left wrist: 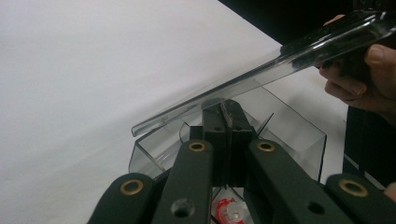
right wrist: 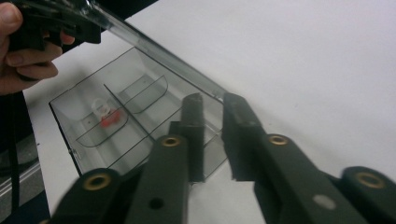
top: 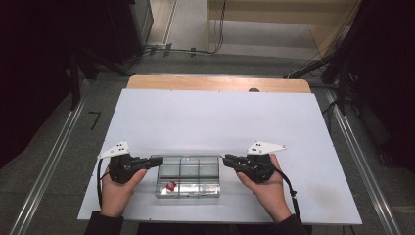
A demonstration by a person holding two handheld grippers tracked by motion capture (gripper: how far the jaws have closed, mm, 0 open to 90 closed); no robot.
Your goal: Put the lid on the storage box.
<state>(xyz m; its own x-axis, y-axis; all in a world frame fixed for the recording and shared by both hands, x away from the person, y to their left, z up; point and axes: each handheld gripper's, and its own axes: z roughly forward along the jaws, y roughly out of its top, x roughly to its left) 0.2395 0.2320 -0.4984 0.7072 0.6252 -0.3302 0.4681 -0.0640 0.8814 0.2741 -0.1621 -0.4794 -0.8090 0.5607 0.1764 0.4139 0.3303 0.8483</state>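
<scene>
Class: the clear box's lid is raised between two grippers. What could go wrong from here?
1. The right gripper has its jaws apart around the end of the lid. Only the left gripper pinches it, so the thin lid may twist or slip.
2. Uneven lifting could tip the box and spill the red piece.

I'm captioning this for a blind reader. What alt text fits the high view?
Two hands hold black grippers at either end of a clear compartment box near the front edge of a white table. The left gripper and right gripper point inward at its raised lid. A small red and white piece lies inside.
</scene>
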